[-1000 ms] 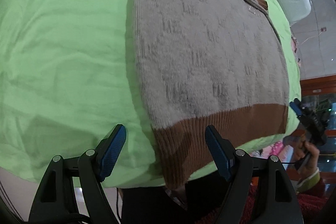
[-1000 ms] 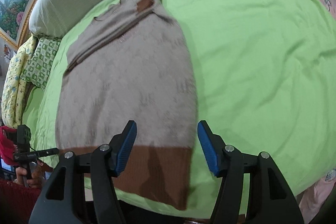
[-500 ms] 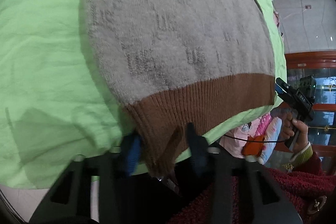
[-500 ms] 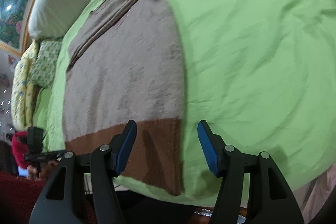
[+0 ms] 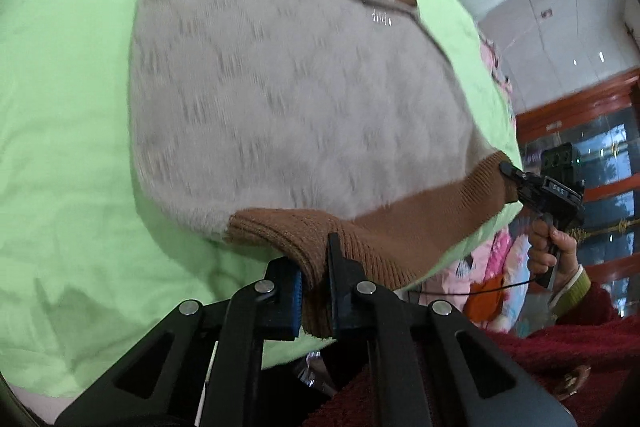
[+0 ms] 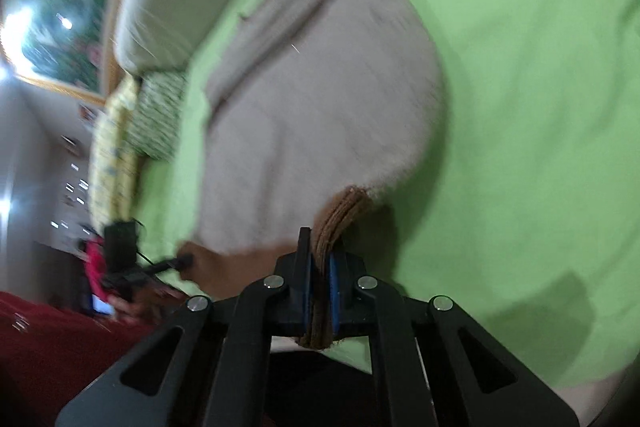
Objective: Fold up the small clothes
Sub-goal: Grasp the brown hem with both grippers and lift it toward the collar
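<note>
My left tongs [image 5: 314, 291] have just clamped onto one corner of the brown ribbed hem [image 5: 400, 227] of the grey knitted sweater [image 5: 288, 107], and my right tongs [image 6: 320, 301] have just closed on the hem's other corner. The sweater lies spread on the green bedsheet [image 5: 64, 131], its hem edge lifted slightly between my two grips
</note>
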`<action>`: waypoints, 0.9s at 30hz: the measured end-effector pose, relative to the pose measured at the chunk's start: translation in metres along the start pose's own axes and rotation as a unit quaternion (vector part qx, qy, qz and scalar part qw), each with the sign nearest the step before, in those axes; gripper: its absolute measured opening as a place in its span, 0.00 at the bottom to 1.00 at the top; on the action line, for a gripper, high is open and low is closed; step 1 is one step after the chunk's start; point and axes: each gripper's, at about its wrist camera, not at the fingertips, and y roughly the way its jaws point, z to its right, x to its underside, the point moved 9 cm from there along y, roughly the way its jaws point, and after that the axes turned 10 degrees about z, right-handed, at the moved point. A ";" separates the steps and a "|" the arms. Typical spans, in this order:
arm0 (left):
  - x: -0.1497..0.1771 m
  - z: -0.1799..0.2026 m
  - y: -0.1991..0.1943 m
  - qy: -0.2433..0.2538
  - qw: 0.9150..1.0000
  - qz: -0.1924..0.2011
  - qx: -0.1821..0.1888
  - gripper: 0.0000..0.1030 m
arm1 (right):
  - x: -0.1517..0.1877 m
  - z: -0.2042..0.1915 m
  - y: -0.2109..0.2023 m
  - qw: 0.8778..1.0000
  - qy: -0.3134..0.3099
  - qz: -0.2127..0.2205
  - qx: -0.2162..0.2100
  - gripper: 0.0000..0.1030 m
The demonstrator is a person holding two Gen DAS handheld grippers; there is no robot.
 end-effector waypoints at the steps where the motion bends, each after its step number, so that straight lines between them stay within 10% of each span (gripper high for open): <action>1: -0.011 -0.001 -0.004 -0.006 1.000 0.012 -0.001 0.08 | -0.013 -0.010 0.000 1.000 0.000 0.017 -0.015 0.08; 16: -0.236 -0.023 -0.036 -0.052 0.979 0.198 -0.025 0.07 | -0.203 -0.085 0.062 0.984 -0.009 0.156 -0.084 0.08; 27: -0.340 -0.071 0.029 -0.079 0.974 0.197 -0.080 0.07 | -0.282 -0.065 0.149 0.989 0.000 0.139 -0.053 0.08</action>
